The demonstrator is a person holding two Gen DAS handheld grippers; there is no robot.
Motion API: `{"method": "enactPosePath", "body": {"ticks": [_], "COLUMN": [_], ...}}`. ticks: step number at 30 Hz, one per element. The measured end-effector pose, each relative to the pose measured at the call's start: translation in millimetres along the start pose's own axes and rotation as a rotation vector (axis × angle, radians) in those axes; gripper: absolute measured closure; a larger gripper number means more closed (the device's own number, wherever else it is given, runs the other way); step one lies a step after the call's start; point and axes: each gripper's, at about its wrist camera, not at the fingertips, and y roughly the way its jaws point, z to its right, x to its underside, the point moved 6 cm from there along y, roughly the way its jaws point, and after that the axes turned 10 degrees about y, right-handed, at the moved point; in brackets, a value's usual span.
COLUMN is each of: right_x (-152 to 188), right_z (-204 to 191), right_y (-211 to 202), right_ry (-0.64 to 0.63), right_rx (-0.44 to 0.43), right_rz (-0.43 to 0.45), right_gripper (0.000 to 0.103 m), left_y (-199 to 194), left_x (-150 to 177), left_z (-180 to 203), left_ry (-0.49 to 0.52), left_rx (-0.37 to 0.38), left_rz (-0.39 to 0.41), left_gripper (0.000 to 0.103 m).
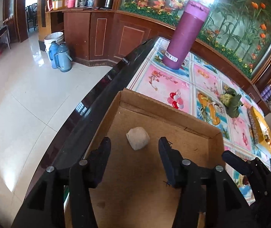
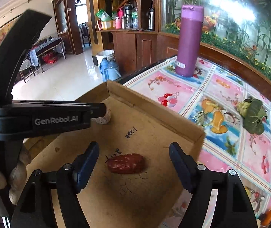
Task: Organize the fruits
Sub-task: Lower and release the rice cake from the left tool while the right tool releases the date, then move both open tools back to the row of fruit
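Where both claws gape empty: wrinkled dark-red date [image 2: 126, 163], pale round netted fruit [image 1: 137, 138], cardboard tray [image 1: 154, 106]

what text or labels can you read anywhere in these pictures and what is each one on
"GenRobot.AI": white print on the black body of the left gripper, seen from the right wrist view.
Black handwritten marks on the floor of the cardboard box, near the red date: not legible.
White barcode sticker low on the purple cylinder: print too small to read.
Packets and flasks on the far wooden counter: too blurred to read.
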Motion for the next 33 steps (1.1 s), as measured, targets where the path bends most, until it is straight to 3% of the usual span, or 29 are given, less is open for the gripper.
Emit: {"method": "enactPosePath", "body": {"ticks": [3,11,13,21,24,28,31,33], "right_x": [-1,22,33,85,110,141,160,170], "right_z": [15,71,84,167,203,252,284,305], "right_y": [-23,-92,-114,-212,-248,-293,-322,-337], "right_ry": [0.054,0.238,0.247,0.322,0.377,0.445,0.501,0.531], "right_rx": [0.0,-0.004,0.027,0.218,0.294,0.395,0.453,0.492], "right_rz": [0.033,0.077,0.099,0.189,0.206,0.219,0.239,0.25], "right_gripper": [0.022,0.022,0.022,0.019,0.019,0.019,0.017,0.016], "left_y": [-18,-2,3,-22,-49,-103,-120,-119], "left_x": [6,34,43,69,66,49,45,47], "left_z": [10,55,58,47,53,95,138,161], "left_ry": [-0.019,0.017,0.017,-0.035,-0.014,0.085,0.159,0.194], "left_rx": [0.03,0.033,0.029,0.075,0.059,0.087,0.142,0.171], "left_rz": [0.043,0.029,-0.009,0.014,0.055,0.161,0.196,0.19], "left_gripper": [0.038,0.037,0.037,0.037,0.037,0.034,0.024,0.024]}}
